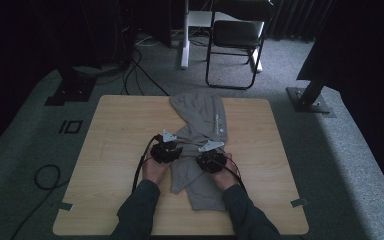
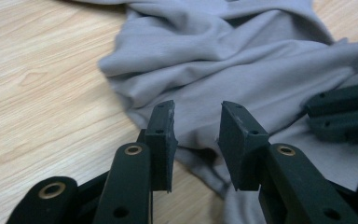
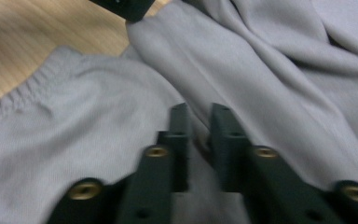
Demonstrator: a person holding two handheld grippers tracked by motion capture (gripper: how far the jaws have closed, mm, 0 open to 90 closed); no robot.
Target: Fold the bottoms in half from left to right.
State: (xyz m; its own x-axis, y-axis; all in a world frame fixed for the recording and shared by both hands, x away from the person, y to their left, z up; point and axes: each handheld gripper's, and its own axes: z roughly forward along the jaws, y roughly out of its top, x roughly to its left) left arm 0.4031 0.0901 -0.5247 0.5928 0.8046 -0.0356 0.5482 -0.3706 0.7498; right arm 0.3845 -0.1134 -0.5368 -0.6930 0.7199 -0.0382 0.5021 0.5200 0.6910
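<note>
A grey sweatshirt-like garment lies crumpled down the middle of a wooden table. My left gripper hovers at the garment's left edge. In the left gripper view its jaws stand open, with a fold of grey cloth just beyond them and nothing pinched. My right gripper sits on the garment's lower middle. In the right gripper view its jaws are nearly together, with a ridge of the grey cloth caught between them. A ribbed hem lies to their left.
Bare wood lies on both sides of the garment. A black folding chair stands beyond the table's far edge. Cables trail over the carpet at left. Black stand bases flank the table's far corners.
</note>
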